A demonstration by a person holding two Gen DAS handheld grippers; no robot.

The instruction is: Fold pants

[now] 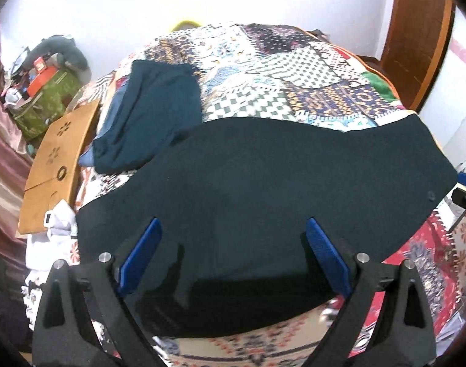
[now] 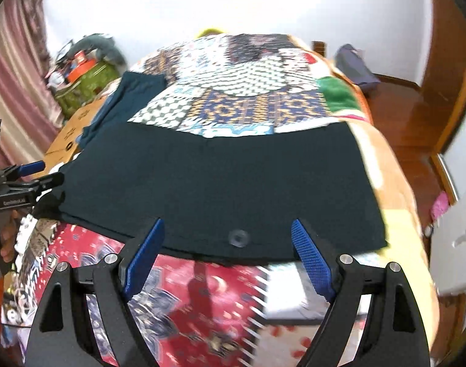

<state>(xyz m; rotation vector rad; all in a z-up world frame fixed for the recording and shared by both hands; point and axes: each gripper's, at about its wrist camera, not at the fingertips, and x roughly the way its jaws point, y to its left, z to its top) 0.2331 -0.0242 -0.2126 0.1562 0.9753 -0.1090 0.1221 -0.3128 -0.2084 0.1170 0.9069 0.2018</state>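
Am in home bedroom. Bed under me, covered by patchwork quilt [image 1: 294, 70] in many prints. White walls, brown wooden door [image 1: 416, 30] at right, polished wood floor [image 2: 407, 116]. Pinkish curtain [image 2: 16, 70] at left. Cluttered green box [image 1: 46, 104] piled with household stuff in corner. Folded dark clothes [image 1: 153, 113] stacked on bed.

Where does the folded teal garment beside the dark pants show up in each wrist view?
Left wrist: folded teal garment lies upper left, on the quilt's left edge, just beyond the dark pants.
Right wrist: the same garment sits upper left, smaller, beyond the pants' far left corner.
Shared landmark: the green box by the wall, left of the bed.
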